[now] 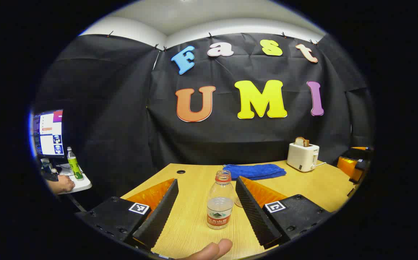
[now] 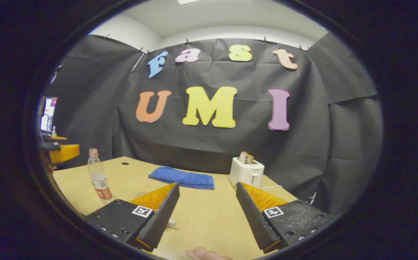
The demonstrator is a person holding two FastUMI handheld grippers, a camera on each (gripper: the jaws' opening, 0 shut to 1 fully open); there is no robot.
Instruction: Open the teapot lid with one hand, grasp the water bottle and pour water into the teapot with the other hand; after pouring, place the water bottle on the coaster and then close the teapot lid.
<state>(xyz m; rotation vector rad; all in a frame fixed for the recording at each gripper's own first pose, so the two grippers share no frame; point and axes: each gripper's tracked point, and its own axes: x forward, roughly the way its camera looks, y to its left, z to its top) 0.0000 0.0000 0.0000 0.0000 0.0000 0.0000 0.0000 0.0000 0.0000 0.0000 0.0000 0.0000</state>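
L gripper (image 1: 204,206) had its fingers spread wide w/ the water bottle (image 1: 220,202) standing upright btwn them on the wooden table (image 1: 320,184), no contact on either side. Coaster (image 1: 238,201) lay just behind the bottle, mostly hidden. R gripper (image 2: 207,213) fingers also spread, nothing btwn them; bottle stood well off to its left. Blue towel (image 2: 181,177) and toaster (image 2: 245,172) sat near the back wall.

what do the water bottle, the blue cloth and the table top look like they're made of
Water bottle: clear, glossy plastic by its look; the water shows through. Blue cloth: soft, fuzzy fabric, folded, likely terry or microfibre. Table top: pale wood-grain surface, smooth; possibly laminate, not solid wood.
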